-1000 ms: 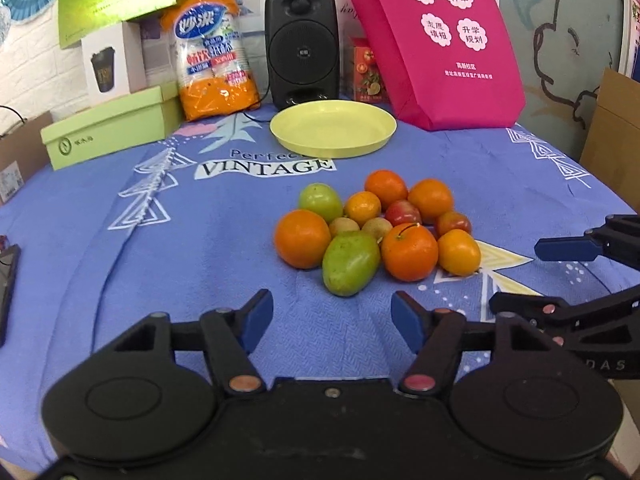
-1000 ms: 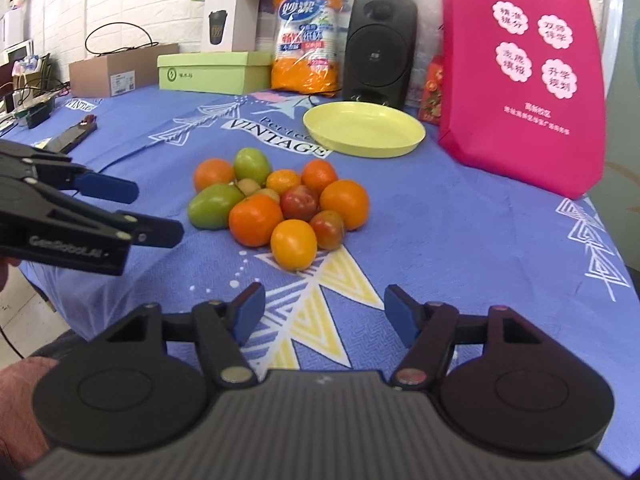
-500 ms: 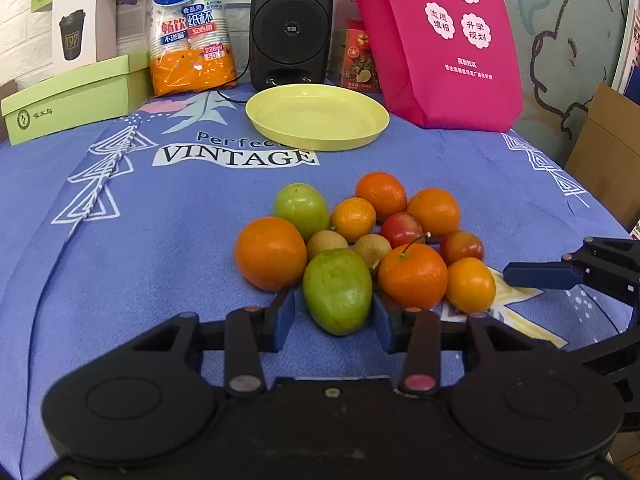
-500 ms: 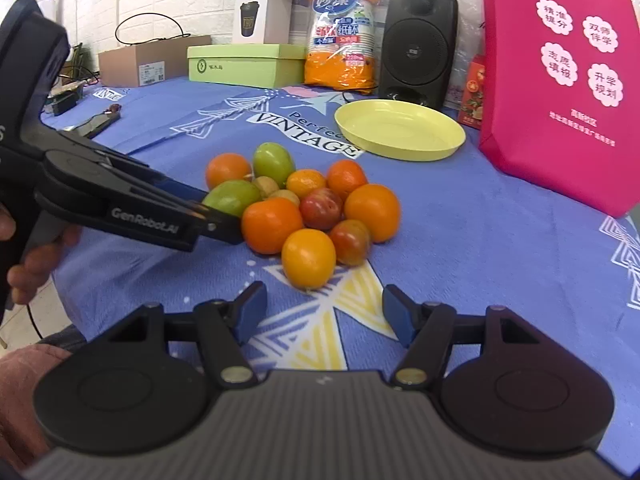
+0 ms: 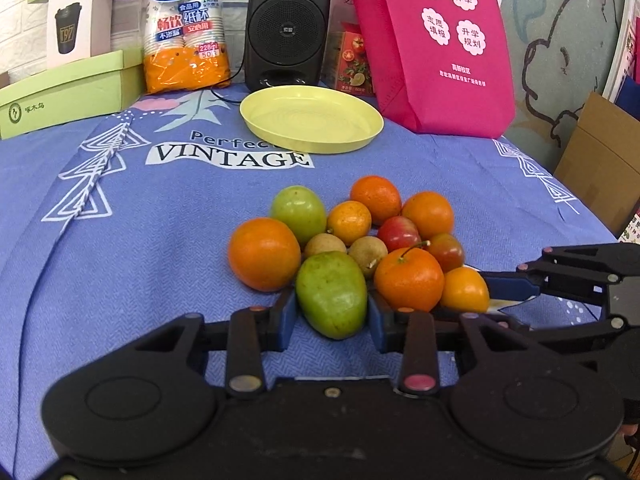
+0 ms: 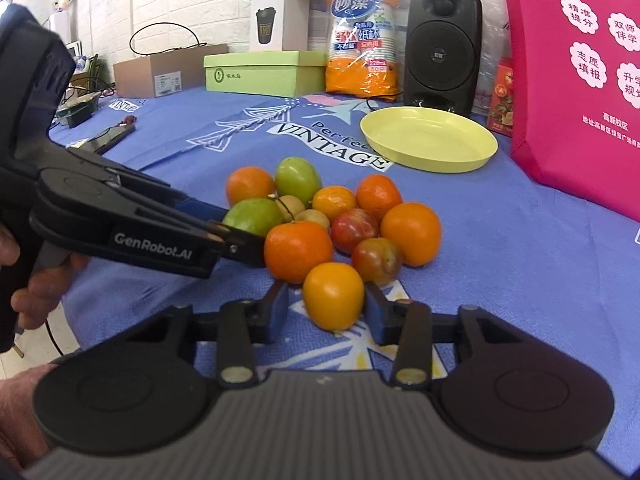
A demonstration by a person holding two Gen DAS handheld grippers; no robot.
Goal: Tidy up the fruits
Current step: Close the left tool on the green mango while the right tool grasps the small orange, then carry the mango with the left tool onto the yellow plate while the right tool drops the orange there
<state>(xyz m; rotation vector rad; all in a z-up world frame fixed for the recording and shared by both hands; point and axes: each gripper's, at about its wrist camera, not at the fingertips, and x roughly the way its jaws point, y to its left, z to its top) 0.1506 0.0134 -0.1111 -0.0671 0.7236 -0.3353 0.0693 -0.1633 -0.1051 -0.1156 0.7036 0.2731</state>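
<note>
Smooth oval green fruit (image 5: 331,294), firm, likely slippery: left gripper (image 5: 331,316) closing across its middle; right gripper (image 6: 326,308) clamped on round yellow-orange fruit (image 6: 333,295).

Fruit cluster (image 5: 348,240) on the tablecloth (image 5: 120,220) before me.
The plate (image 5: 312,120) lies behind it; speaker (image 5: 288,24) and bag (image 5: 432,40) stand behind the plate, the flat box (image 5: 68,92) at far left.
</note>
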